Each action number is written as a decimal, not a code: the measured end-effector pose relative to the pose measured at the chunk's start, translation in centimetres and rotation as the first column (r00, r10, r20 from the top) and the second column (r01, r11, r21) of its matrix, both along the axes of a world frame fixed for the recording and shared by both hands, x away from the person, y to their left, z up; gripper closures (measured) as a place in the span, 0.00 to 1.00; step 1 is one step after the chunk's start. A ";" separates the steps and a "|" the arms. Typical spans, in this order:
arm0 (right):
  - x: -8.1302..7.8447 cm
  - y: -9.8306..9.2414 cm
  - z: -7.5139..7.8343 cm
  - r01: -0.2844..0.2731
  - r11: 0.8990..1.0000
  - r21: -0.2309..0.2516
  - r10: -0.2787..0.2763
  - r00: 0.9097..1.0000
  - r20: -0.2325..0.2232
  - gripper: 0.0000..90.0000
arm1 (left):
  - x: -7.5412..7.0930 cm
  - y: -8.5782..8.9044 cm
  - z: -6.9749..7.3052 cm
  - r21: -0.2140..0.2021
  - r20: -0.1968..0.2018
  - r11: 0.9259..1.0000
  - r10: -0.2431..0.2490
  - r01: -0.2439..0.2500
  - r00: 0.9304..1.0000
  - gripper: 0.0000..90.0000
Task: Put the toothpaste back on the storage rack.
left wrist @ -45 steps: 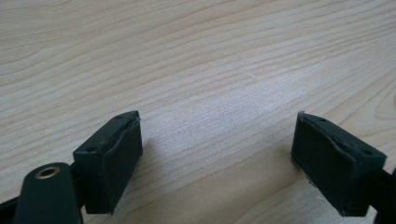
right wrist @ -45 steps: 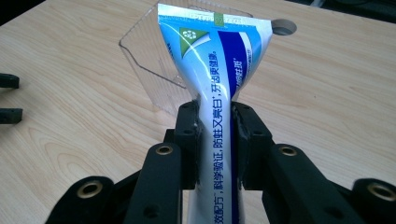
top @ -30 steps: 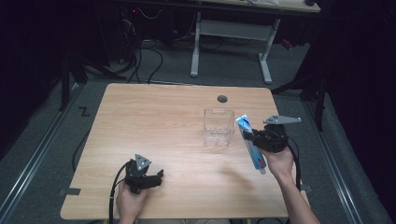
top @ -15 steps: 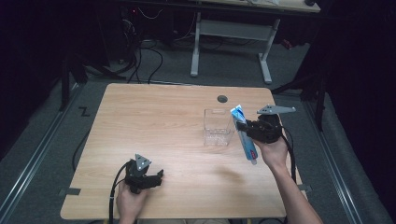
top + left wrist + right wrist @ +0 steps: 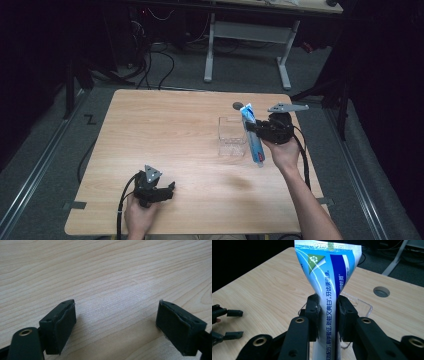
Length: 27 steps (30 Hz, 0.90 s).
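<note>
On the table (image 5: pixel 165 130), the clear box (image 5: pixel 232 137) stands on the right half, with a round hole (image 5: pixel 237 105) in the tabletop just behind it. The toothpaste tube (image 5: pixel 253 135) is right beside the box, on its right, off the table and tilted, between the jaws of the right gripper (image 5: pixel 257 129). The left gripper (image 5: pixel 167 190) sits near the front edge, far from the box.

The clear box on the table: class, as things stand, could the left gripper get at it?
Probably yes. The left gripper is open and holds nothing, and bare table lies between it and the clear box. Only the right gripper, shut on the toothpaste tube, crowds the box's far side.
</note>
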State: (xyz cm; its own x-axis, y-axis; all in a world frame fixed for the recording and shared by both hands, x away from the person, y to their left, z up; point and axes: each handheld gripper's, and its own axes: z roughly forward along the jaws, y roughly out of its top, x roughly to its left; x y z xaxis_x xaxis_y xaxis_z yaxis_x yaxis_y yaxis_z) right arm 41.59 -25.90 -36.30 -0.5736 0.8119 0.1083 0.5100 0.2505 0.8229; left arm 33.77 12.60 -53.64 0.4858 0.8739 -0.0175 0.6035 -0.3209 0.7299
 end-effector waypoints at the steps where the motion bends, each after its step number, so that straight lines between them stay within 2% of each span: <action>1: 0.1 0.1 0.1 0.000 1.000 -0.002 0.000 1.000 0.000 0.82 | 0.0 0.0 0.0 0.000 0.000 1.000 0.000 0.000 1.000 0.19; 9: 1.5 1.5 1.3 -0.003 1.000 -0.007 0.003 0.999 0.032 0.82 | 0.0 0.0 0.0 0.000 0.000 1.000 0.001 -0.001 1.000 0.19; 16: 2.5 1.8 1.6 0.016 1.000 0.014 -0.016 0.999 0.031 0.82 | 0.0 0.0 0.0 0.002 0.000 1.000 0.001 -0.001 1.000 0.19; 20: 2.7 1.9 1.6 0.020 1.000 0.002 -0.020 0.999 0.029 0.82 | 0.0 0.0 0.0 0.002 0.000 1.000 0.000 0.000 1.000 0.19; 27: 3.4 2.2 2.5 0.024 1.000 0.010 -0.025 0.999 0.046 0.82 | 0.0 0.0 0.0 0.002 0.000 1.000 0.000 0.000 1.000 0.19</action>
